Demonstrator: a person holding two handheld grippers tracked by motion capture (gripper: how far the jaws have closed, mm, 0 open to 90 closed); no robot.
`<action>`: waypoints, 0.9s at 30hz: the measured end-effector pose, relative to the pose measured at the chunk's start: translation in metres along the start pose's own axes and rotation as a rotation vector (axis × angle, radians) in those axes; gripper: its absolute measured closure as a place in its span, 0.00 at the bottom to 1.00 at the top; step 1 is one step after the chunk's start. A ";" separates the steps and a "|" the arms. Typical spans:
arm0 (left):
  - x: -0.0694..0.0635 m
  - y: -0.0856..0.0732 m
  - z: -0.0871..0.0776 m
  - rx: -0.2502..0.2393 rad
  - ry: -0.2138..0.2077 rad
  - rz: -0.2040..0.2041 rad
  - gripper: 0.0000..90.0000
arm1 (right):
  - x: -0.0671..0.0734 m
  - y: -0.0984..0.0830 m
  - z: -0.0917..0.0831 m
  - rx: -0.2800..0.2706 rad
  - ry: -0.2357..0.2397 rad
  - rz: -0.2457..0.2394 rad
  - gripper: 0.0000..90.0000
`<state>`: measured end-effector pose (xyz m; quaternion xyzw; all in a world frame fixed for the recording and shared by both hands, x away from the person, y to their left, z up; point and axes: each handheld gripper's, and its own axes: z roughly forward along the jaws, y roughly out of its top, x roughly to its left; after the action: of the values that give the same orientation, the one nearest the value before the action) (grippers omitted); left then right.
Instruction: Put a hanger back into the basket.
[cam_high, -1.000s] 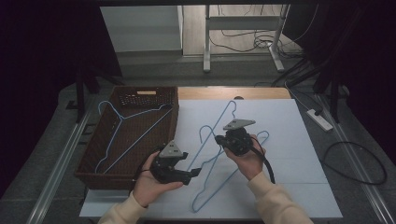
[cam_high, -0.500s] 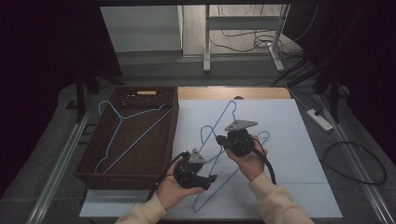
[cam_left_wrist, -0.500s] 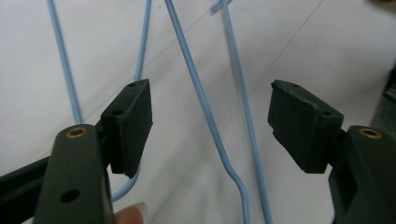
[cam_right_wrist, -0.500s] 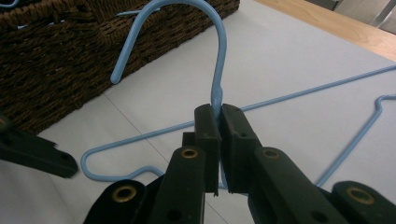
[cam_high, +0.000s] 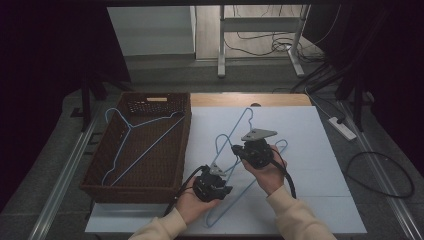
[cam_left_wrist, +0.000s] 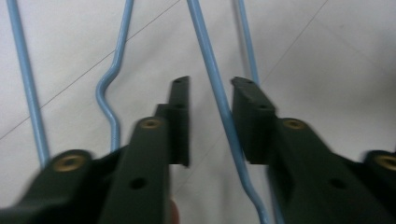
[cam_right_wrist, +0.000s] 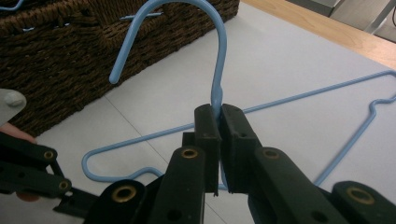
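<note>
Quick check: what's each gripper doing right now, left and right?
Left gripper: fingers have just been closing around a blue hanger wire, not yet pressing it.
Right gripper: closed on a blue hanger's neck.

Dim room, dark surroundings, soft even light on table, near jaws blurred

No writing, brand, number or sign can be read on anything here; the pale tag (cam_high: 157, 99) on the basket's (cam_high: 100, 186) far wall (high view) is too small and dim to tell whether it bears any letters at all
</note>
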<state>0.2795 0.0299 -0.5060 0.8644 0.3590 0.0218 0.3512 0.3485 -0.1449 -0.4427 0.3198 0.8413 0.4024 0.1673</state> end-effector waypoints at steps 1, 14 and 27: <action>0.000 0.000 0.000 -0.010 -0.009 -0.010 0.86 | 0.000 0.000 -0.001 -0.003 0.000 0.002 0.96; 0.006 -0.003 -0.008 -0.094 -0.045 -0.096 0.96 | -0.005 -0.003 -0.023 -0.071 0.001 0.009 0.95; -0.002 -0.002 -0.019 -0.159 -0.096 -0.105 0.96 | -0.006 -0.014 -0.055 -0.183 0.035 -0.005 0.70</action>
<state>0.2710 0.0411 -0.4927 0.8138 0.3837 -0.0096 0.4363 0.3171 -0.1867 -0.4195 0.2938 0.8046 0.4828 0.1820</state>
